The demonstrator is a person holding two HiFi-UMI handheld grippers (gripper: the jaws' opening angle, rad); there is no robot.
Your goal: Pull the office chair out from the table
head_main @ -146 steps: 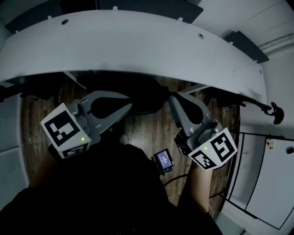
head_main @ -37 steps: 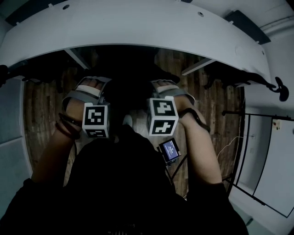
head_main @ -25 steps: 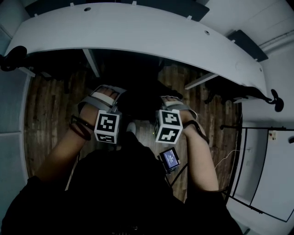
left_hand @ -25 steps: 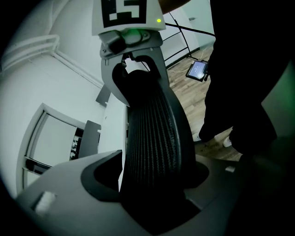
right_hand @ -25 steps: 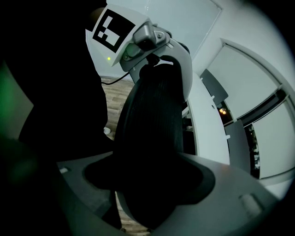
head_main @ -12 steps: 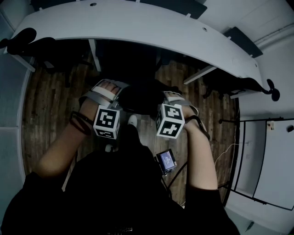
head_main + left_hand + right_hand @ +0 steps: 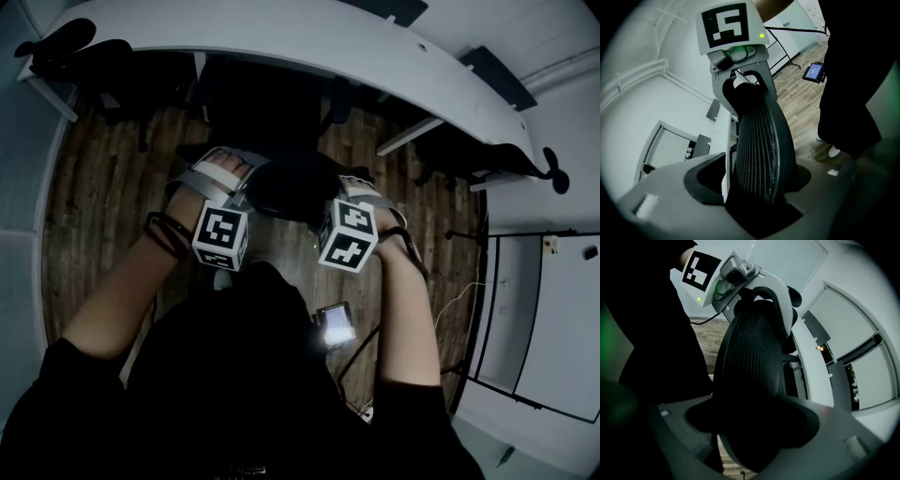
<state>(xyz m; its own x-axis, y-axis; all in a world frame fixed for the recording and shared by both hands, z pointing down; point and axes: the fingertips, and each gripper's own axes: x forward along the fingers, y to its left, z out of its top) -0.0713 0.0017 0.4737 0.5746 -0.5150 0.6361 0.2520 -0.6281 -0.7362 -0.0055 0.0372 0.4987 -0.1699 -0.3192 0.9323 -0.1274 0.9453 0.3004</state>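
1. The left gripper [image 7: 757, 192] has its fingers [image 7: 670, 192] clamped on the top of the chair's [image 7: 272, 141] mesh back [image 7: 761, 145].
2. The right gripper [image 7: 754, 427] clamps the same back, just beside the left one.
3. The chair stands on the wooden floor [image 7: 103, 187], with its back clear of the white surface [image 7: 309, 37] and its seat at that surface's edge.

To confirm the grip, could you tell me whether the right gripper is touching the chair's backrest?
Touching: the right gripper view shows the right gripper clamping the backrest between its jaws.
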